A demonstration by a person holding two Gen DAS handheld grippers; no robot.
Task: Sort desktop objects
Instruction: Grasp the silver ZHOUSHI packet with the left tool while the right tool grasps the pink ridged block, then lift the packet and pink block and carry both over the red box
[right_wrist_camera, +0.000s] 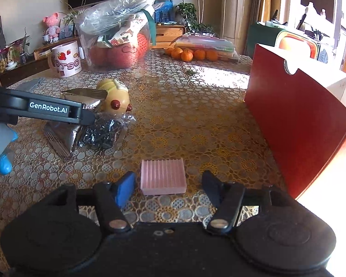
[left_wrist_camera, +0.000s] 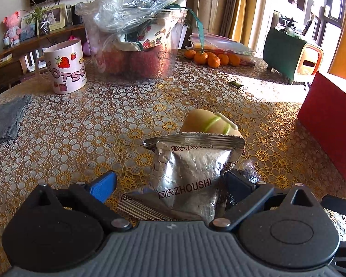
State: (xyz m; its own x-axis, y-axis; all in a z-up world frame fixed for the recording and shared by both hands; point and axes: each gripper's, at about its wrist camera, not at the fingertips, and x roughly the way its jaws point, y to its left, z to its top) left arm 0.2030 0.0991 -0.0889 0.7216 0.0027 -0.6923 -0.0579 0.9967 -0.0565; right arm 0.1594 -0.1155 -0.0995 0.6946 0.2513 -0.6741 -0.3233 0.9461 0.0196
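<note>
- Nearest us, the right gripper (right_wrist_camera: 167,190) stands open astride the pink block (right_wrist_camera: 163,176), which lies at 12 o'clock between the fingers, touching neither; it looks nearly square, ribs running toward 12.
- The left gripper (left_wrist_camera: 170,181) is open wide around the foil packet (left_wrist_camera: 186,175), whose sealed top edge points to 12; we cannot tell if the far finger touches it.
- Beyond, at 1 o'clock, sits the round toy (left_wrist_camera: 211,123).
- The red box (right_wrist_camera: 297,120) lies at 2 o'clock of the block.

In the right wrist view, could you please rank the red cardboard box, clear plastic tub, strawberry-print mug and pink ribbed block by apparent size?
1. Red cardboard box
2. Clear plastic tub
3. Strawberry-print mug and pink ribbed block: alike; the block's nearness makes ranking unsure.
</note>
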